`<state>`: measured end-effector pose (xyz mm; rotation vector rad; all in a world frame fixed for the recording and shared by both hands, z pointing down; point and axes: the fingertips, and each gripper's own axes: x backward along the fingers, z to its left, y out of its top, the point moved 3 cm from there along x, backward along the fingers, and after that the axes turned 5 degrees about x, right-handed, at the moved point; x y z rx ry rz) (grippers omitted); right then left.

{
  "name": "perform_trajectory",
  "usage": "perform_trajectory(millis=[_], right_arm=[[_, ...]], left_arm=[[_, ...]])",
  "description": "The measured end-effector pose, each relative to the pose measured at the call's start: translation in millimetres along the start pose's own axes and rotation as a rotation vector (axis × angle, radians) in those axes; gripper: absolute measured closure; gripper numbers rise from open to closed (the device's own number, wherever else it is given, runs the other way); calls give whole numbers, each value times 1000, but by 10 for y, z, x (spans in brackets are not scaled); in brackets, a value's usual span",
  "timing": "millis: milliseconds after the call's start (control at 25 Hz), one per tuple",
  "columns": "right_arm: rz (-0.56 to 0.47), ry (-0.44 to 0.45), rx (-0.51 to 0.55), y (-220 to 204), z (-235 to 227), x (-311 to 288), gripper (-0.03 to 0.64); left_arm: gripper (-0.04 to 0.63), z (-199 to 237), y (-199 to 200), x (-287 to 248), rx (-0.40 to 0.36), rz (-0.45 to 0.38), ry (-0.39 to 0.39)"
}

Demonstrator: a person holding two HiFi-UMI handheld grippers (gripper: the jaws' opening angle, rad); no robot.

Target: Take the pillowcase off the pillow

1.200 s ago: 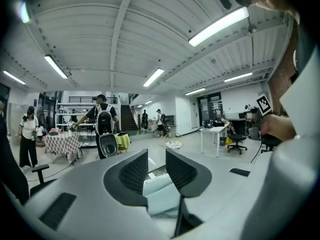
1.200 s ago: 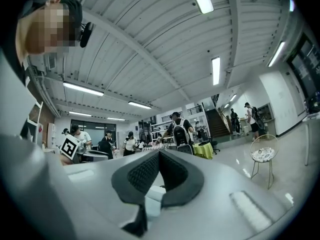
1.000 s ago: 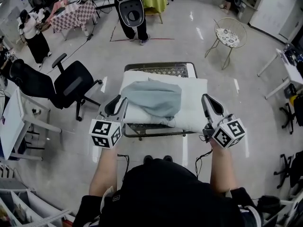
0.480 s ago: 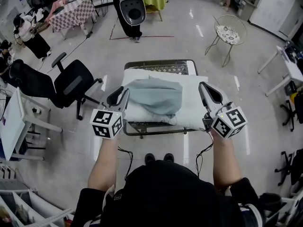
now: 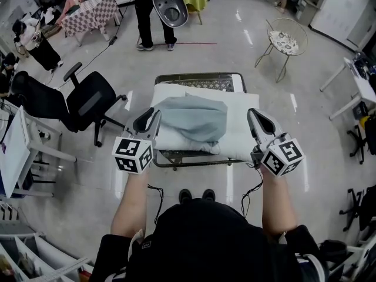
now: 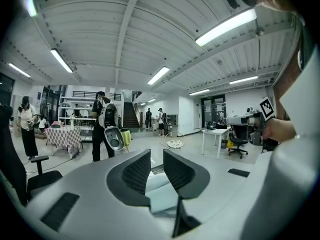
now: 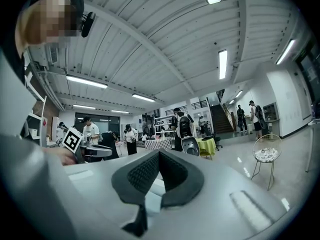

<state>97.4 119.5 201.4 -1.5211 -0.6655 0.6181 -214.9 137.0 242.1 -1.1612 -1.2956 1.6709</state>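
Two states: left gripper point(image 5: 150, 115) partly open, jaws just closing, nothing between pads; right gripper point(image 5: 254, 113) fully closed, empty. Grey-blue pillowcase point(image 5: 194, 119) bunched atop white pillow point(image 5: 239, 125) on metal cart point(image 5: 200, 77), between both grippers.

A black short-sleeved top point(image 5: 200, 239) is worn with the forearms left bare, and dark shoes point(image 5: 194, 196) are seen at the feet. The left gripper point(image 5: 151, 117) and right gripper point(image 5: 254, 116) are built as light-grey shells lined with black ribbed pads point(image 6: 136, 173), each capped by a white cube point(image 5: 133, 155) printed with black square markers, and a thin black cable point(image 5: 159, 201) is looped off each. The left jaws have just been drawn closer, with nothing caught between them.
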Motion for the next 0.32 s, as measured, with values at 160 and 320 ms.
perform_trajectory(millis=[160,320], right_arm=[[-2,0,10,1,-12,14,609],[-1,4,11,-30,-32,6,609]], left_arm=[[517,14,-33,-5,-4,5,12],[517,6,-100,-53,-3,16,13]])
